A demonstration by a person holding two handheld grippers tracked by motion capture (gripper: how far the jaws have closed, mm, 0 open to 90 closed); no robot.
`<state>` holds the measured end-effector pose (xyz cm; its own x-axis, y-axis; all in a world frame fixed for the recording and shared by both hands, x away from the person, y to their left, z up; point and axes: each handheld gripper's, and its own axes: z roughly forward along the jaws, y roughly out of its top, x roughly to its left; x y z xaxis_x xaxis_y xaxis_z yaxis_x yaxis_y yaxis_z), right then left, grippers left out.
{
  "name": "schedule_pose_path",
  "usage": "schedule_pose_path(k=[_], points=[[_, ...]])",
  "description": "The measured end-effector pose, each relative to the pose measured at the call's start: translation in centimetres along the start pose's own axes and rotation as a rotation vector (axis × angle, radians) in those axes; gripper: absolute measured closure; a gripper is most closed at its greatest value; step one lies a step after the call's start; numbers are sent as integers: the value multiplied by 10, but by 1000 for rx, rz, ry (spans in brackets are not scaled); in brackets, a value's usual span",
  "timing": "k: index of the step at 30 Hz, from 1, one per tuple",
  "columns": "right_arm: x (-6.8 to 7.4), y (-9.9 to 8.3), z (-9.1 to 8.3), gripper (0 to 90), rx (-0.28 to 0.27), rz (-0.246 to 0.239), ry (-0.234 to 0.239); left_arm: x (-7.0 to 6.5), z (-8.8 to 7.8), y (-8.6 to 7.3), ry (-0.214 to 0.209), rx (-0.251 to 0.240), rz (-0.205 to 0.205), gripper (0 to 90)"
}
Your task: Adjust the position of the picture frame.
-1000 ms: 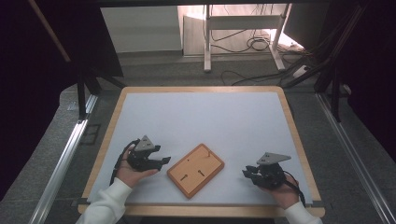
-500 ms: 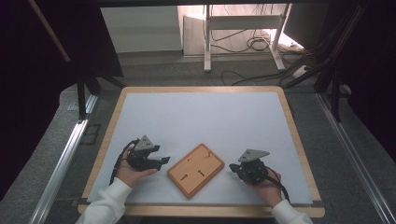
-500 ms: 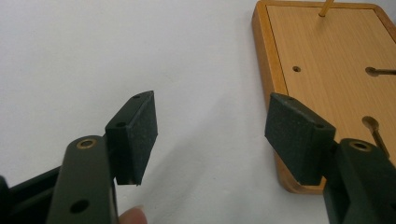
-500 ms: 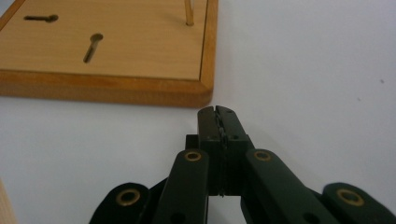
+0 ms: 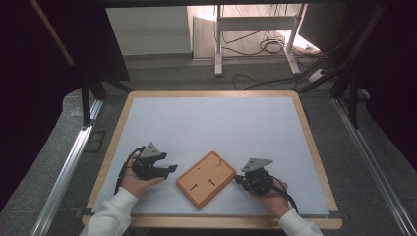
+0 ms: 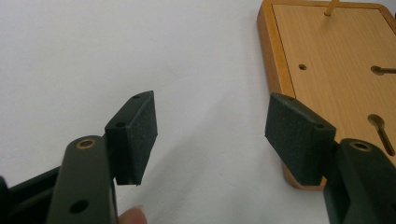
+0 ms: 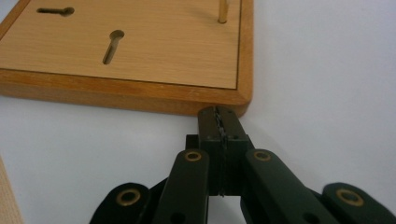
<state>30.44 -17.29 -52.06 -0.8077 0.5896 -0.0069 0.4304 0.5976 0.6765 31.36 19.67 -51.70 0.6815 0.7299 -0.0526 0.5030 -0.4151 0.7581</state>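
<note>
In the left gripper view the flat orange-brown wooden board with keyhole slots (image 6: 327,70) runs off the top and right edges, its near corner hidden behind the right pad of the left tongs (image 6: 219,135), and a thin wooden peg (image 6: 330,7) is cut off at the top. In the right gripper view the board (image 7: 140,51) is cut at the top and left, the peg's (image 7: 224,11) upper end out of frame. Whether the right tongs (image 7: 218,116) touch the board's corner cannot be told. In the high view both forearms leave the bottom edge
</note>
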Motion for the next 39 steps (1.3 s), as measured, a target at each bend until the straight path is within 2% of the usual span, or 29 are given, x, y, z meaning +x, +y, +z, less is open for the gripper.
schedule_pose_path(k=[6, 16, 25, 39], points=[[-4, 5, 7, 898, 5, 7, -15, 0, 0, 0, 2, 2, 0, 340], [-10, 31, 32, 898, 5, -1, -24, 2, 1, -1, 1, 17, -1, 341], [-15, 52, 56, 898, 6, -14, -8, 2, -1, -2, 3, 16, -4, 348], [-15, 72, 76, 898, 1, -32, 2, 3, -1, -3, 12, 22, -3, 347]])
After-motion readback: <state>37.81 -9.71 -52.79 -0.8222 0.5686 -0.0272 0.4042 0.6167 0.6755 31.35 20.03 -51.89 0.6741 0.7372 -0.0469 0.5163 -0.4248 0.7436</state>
